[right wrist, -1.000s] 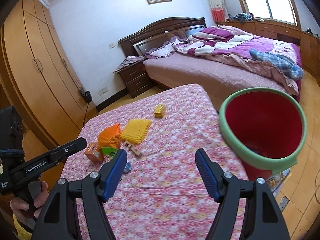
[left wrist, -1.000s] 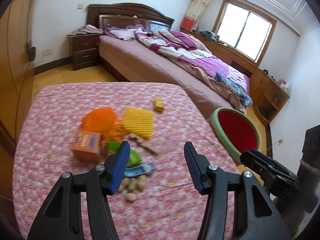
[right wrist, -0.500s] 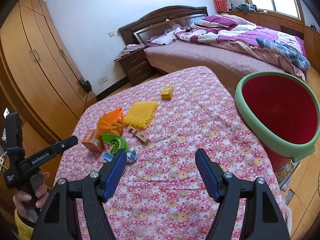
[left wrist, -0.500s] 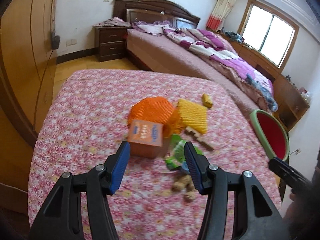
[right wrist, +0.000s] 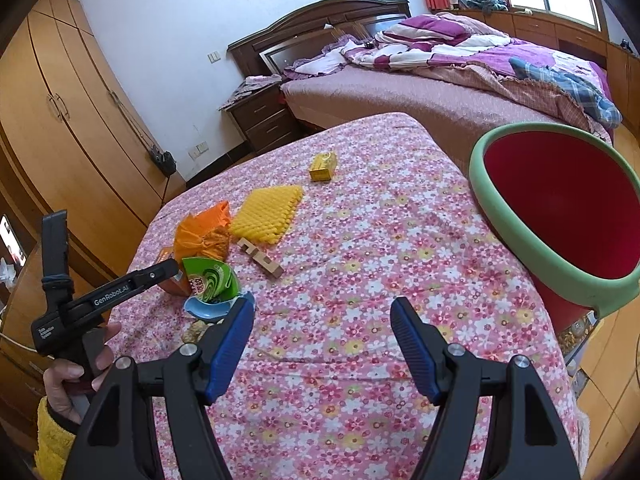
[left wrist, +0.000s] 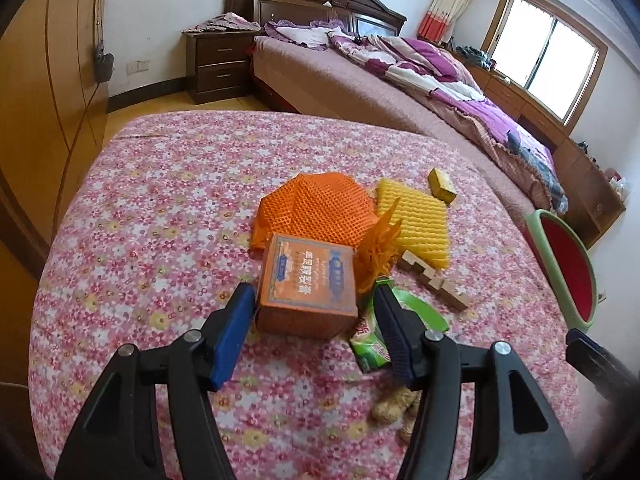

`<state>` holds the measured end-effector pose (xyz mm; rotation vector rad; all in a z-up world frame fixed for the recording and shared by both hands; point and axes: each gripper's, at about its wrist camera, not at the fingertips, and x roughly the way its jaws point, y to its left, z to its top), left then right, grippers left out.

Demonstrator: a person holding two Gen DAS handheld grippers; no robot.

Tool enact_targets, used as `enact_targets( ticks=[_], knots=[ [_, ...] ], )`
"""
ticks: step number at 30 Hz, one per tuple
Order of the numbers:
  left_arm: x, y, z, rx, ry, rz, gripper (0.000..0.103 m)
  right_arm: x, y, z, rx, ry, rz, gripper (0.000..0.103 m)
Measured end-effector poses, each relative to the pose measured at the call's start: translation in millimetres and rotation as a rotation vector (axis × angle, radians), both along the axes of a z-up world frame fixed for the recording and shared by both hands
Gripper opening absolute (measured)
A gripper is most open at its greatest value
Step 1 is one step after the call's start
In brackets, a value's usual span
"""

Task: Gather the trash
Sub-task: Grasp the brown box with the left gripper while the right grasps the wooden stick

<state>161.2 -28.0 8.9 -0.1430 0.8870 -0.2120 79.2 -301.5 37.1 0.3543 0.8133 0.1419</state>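
L tool jaws apart, just been widening, straddling orange box on table, pads not pressing yet. Push deeper, square to box sides, clamp w/o snagging green wrapper at 3 o'clock. R tool apart, empty; bin at 2 o'clock

A home bedroom: made bed, nightstand, wooden wardrobe.

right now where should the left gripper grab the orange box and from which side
Grip the orange box across its two flat side walls, coming in from the near side. It sits upright and square-on between the pads of the left gripper, whose jaws have just been opening and don't press it yet. Watch the green packet by the right pad.
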Motion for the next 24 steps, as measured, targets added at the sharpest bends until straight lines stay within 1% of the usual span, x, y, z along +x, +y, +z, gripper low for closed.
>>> enact_targets(
  ticks=[4, 5, 11, 17, 19, 21, 24],
  knots=[
    [6, 0, -10, -0.004, 0.03, 0.018, 0.061, 6, 3, -5, -0.001, 0.015, 0.015, 0.073],
    [7, 1, -12, -0.014, 0.035, 0.023, 0.055, 8, 5, -5, -0.002, 0.017, 0.021, 0.073],
    [-2, 20, -6, -0.081, -0.007, 0.069, 0.054, 21, 19, -4, -0.034, 0.016, 0.078, 0.073],
    [-12, 36, 6, -0.07, -0.042, 0.114, 0.054, 45, 40, -8, -0.059, 0.012, 0.157, 0.073],
    [-14, 40, 7, -0.076, -0.047, 0.129, 0.053, 54, 47, -12, -0.065, 0.014, 0.178, 0.062],
    [-15, 43, 6, -0.083, -0.044, 0.136, 0.053, 64, 55, -17, -0.079, 0.018, 0.208, 0.057],
    [-16, 45, 3, -0.088, -0.041, 0.14, 0.053, 74, 65, -24, -0.098, 0.018, 0.245, 0.053]
  ],
)
